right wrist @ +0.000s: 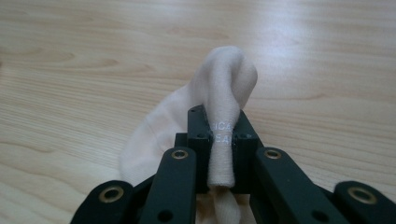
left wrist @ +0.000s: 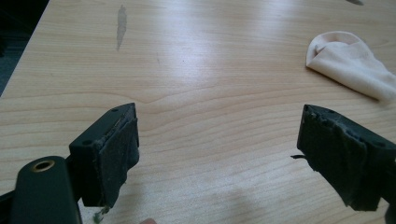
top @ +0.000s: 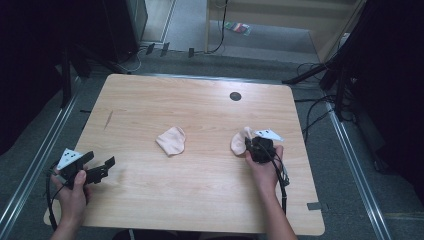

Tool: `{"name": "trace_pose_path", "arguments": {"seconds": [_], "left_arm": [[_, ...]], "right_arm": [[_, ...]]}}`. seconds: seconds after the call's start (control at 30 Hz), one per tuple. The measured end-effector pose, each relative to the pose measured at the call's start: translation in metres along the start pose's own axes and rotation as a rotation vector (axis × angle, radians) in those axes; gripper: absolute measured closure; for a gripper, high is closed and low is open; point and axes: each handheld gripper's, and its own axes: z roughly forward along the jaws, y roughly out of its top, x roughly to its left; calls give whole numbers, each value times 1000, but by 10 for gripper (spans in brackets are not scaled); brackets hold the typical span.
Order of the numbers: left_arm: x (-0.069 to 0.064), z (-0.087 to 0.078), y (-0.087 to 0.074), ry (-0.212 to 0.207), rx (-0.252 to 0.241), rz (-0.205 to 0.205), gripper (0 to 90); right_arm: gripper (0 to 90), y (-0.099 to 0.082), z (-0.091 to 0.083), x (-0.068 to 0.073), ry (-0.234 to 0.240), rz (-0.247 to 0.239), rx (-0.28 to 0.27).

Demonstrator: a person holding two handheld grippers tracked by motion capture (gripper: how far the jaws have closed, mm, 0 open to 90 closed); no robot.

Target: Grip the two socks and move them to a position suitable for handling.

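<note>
Peach-coloured socks were what this was about, two small ones lying apart on the wooden table [top: 200, 200]. The right gripper [top: 248, 145] had its jaws pressed together on the cuff of the right sock [right wrist: 219, 93], so a fold of the fabric stood up between the pads while the rest of it sagged down onto the table. In the high view that sock sat at the right side of the table, just ahead of the person's right hand [top: 265, 167].

The other sock [top: 171, 140] lay crumpled near the middle of the table, nobody touching it. The left gripper [top: 102, 167] was parked well away at the near left edge, jaws spread wide with nothing between them, just bare wood.

So my read: the grab on the first sock was done, but that's about it. If the plan was to pair or fold the two, basically everything was left, since the socks were well apart and the middle one hadn't been picked up.
</note>
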Motion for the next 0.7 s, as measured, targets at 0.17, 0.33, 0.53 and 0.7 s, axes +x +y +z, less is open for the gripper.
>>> {"name": "trace_pose_path", "arguments": {"seconds": [0.17,0.33,0.53,0.7], "left_arm": [[-3,-1,2,-3,7,24,137],[-6,-4,5,-22,-10,14,137],[-32,-6,11,-66,-25,46,137],[-68,-7,20,-144,-38,77,138]], "right_arm": [[832,9,-20,10,37,14,-42],[831,14,-38,20,68,23,-62],[831,11,-51,34,98,8,-64],[831,7,-63,51,153,12,-57]]}}
